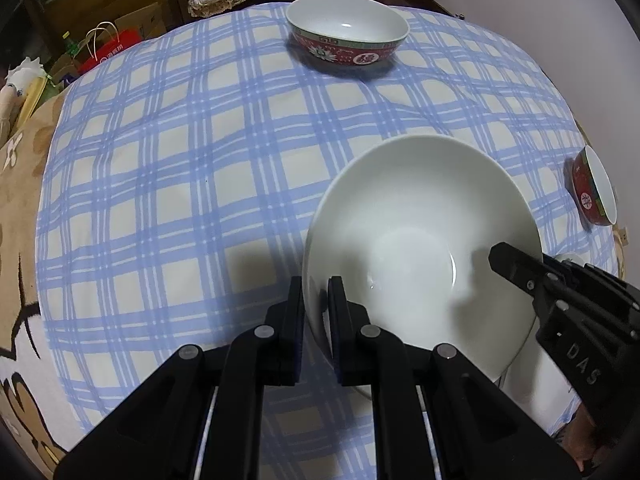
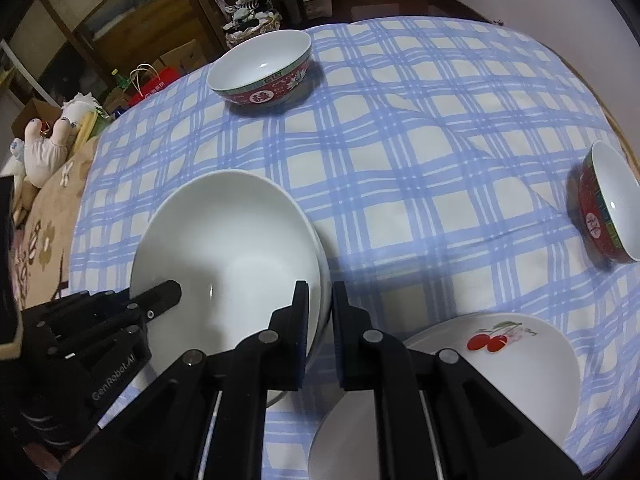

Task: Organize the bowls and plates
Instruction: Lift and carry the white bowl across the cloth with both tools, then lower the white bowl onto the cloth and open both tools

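A large white bowl (image 1: pixel 420 216) (image 2: pixel 228 232) sits near the front of the blue checked tablecloth (image 1: pixel 180 168). In the right wrist view a second white rim shows just outside it, so it looks nested in another bowl. My left gripper (image 1: pixel 316 284) is shut on the bowl's near-left rim, one pad inside and one outside. My right gripper (image 2: pixel 320 286) is shut on the opposite rim in the same way. Each view also catches the other gripper's inner finger (image 1: pixel 516 264) (image 2: pixel 160 296) lying inside the bowl.
A big red patterned bowl (image 1: pixel 347 36) (image 2: pixel 262 68) stands at the table's far side. A small red bowl (image 1: pixel 594 188) (image 2: pixel 610 204) stands at the right edge. A cherry-printed plate (image 2: pixel 500 360) and a plain white plate (image 2: pixel 344 440) lie near right. Room clutter lies beyond the left edge.
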Demonstrator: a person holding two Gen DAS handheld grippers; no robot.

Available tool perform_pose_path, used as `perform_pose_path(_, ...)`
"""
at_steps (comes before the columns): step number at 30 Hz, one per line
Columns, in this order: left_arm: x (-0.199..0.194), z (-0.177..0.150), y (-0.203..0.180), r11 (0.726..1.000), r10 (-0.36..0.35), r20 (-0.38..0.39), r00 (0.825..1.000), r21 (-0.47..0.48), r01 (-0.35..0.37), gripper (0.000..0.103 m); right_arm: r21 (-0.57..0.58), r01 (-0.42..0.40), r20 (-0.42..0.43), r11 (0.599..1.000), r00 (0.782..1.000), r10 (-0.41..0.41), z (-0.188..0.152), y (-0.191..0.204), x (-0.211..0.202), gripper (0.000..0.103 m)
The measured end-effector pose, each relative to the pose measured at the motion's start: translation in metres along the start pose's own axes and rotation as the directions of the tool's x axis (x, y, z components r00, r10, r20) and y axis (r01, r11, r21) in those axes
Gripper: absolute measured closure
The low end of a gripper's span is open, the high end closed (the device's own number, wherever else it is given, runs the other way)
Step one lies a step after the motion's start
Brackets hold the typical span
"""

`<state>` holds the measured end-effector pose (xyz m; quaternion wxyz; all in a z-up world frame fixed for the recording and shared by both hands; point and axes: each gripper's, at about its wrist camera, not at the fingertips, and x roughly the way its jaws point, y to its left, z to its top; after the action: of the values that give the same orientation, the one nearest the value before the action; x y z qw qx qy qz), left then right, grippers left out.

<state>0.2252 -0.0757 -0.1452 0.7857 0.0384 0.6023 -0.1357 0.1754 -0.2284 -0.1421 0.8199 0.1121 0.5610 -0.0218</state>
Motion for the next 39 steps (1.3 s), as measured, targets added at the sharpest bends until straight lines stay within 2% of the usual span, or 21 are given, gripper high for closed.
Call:
perform_pose_path(8, 0.001, -0.002, -0.007, 0.998, 0.041, 0.015, 0.999, 0.038, -0.041, 0.091, 0.005, -0.011, -0.008, 1.0, 1.0, 0.011, 0.001, -0.003, 0.004, 0.091)
perform_pose_path(23, -0.001, -0.003, -0.004, 0.999, 0.03, 0.018, 0.999, 0.028, -0.03, 0.091, 0.0, -0.003, -0.005, 1.0, 1.0, 0.003, 0.0, -0.003, 0.004, 0.091)
perform_pose_path(31, -0.008, -0.001, -0.003, 0.999, 0.037, 0.045, 0.998, 0.034, -0.039, 0.09, 0.021, -0.017, 0.0, 1.0, 1.0, 0.017, 0.002, -0.003, 0.002, 0.091)
perform_pose_path(39, -0.026, 0.005, 0.005, 0.999, 0.025, 0.082, 0.996, 0.022, -0.027, 0.087, 0.033, -0.024, 0.041, 0.999, 0.999, 0.023, 0.006, -0.005, -0.01, 0.091)
